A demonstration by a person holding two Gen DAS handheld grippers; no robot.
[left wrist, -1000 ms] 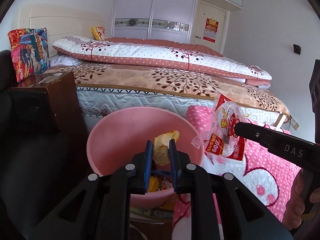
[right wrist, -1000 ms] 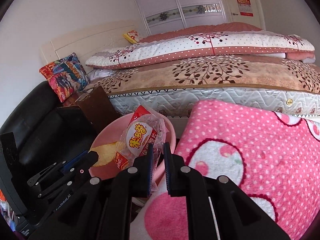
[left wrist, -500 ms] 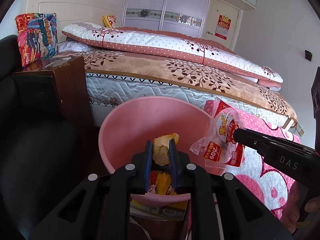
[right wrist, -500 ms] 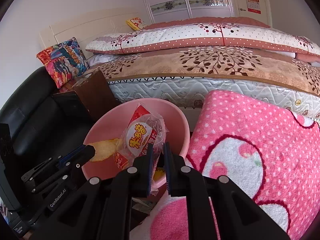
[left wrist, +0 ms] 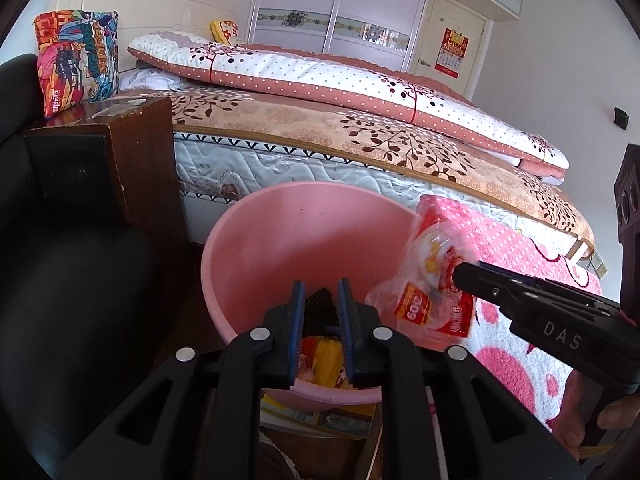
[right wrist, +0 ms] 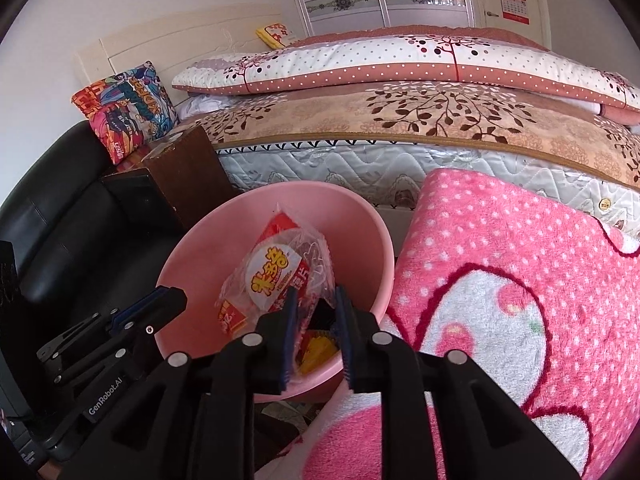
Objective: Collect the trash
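Observation:
A pink basin (left wrist: 224, 240) (right wrist: 208, 248) stands on the floor by the bed, with yellow and red wrappers and a dark piece at its bottom. My left gripper (left wrist: 321, 292) (right wrist: 172, 300) hangs over its near rim, open, with nothing between its fingers. My right gripper (right wrist: 314, 300) (left wrist: 460, 276) reaches over the basin's right rim and its jaws are opening. A clear snack packet (right wrist: 276, 276) (left wrist: 432, 292) with red and yellow print sits just past its left finger, over the basin and blurred. The pads do not press on it.
A bed (left wrist: 360, 136) with folded quilts runs behind the basin. A pink dotted blanket (right wrist: 520, 280) lies right of it. A brown wooden cabinet (left wrist: 100, 152) and a black sofa (left wrist: 60, 300) stand to the left. A person's hand (left wrist: 580, 420) holds the right gripper.
The yellow crisp is gone from between the left gripper's fingers. The right jaws have parted and the packet has slipped forward and down. Both grippers have sunk closer to the basin.

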